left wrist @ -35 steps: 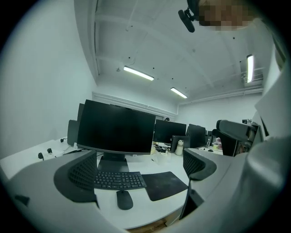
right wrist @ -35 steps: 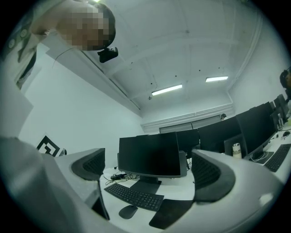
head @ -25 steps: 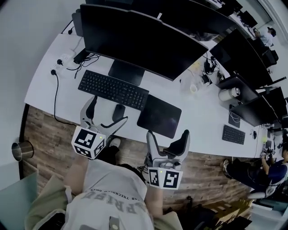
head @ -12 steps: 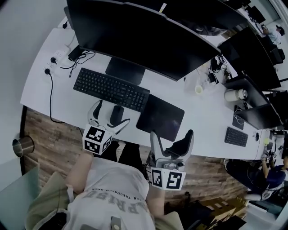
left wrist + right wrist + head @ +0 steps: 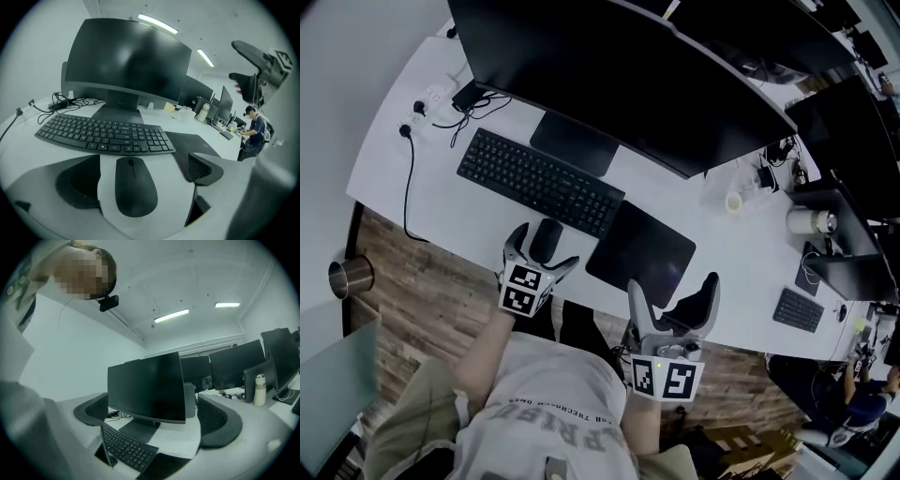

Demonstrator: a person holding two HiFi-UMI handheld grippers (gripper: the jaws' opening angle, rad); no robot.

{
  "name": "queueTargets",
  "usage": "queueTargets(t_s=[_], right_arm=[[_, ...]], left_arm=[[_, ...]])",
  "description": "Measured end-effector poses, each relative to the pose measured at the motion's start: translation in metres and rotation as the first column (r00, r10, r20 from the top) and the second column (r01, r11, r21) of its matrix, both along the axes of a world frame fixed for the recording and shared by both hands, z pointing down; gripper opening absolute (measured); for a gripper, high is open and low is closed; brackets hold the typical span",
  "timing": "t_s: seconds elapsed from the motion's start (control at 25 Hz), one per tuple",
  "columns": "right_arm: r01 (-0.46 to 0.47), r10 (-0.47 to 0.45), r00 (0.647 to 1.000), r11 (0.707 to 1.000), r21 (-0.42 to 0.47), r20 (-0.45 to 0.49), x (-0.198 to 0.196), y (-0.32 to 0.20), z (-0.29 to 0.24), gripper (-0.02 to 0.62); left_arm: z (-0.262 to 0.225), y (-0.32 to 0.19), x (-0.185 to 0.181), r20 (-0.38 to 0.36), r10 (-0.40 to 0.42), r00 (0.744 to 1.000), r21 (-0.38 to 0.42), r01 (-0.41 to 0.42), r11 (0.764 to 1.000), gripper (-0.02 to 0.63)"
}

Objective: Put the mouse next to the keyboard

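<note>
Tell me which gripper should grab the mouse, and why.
Left. The left gripper has its open jaws on either side of the mouse, just in front of the keyboard. The right gripper is open and empty, back at the desk edge, farther from the mouse.

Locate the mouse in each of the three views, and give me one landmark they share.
Head view: mouse at lower centre-left, just in front of the keyboard near its right end, between the open jaws of the left gripper.
Left gripper view: bottom centre, between the jaws, with the keyboard right behind it.
Right gripper view: I cannot make the mouse out.
Shared landmark: the keyboard, at the lower left in the right gripper view.
</note>
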State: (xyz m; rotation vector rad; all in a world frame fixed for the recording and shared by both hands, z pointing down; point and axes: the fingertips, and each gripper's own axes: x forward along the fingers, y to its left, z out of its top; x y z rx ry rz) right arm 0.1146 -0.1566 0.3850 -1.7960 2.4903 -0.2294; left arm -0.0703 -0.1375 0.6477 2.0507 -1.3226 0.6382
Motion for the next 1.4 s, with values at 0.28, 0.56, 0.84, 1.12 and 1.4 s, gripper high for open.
queueTargets(t_s=[0.28, 0.56, 0.84, 1.12, 1.4], right_arm=[[0.027, -0.027, 1.000, 0.999, -0.044, -0.001, 0.011, -0.007, 0.017, 0.586], [0.041, -0.041, 0.999, 0.997, -0.060, 0.000, 0.015, -0.011, 0.026, 0.586], [0.040, -0.039, 0.999, 0.997, -0.071, 0.013, 0.018, -0.014, 0.031, 0.586], [0.030, -0.029, 0.999, 0.997, -0.075, 0.020, 0.017, -0.013, 0.033, 0.586], [-0.007, 0.009, 1.000, 0.998, -0.069, 0.024, 0.025, -0.008, 0.032, 0.586]], left_arm=[[0.033, 0.002, 0.000, 0.088, -0.038, 0.995, -0.036, 0.042, 0.998, 0.563], [0.040, -0.001, 0.000, 0.152, -0.033, 0.988, -0.020, 0.037, 0.999, 0.554], [0.036, -0.001, -0.004, 0.209, -0.047, 0.977, 0.018, 0.045, 0.999, 0.308], [0.037, -0.002, -0.005, 0.209, -0.033, 0.977, 0.004, 0.033, 0.999, 0.303], [0.032, -0.001, -0.004, 0.177, -0.032, 0.984, -0.001, 0.033, 0.999, 0.301]])
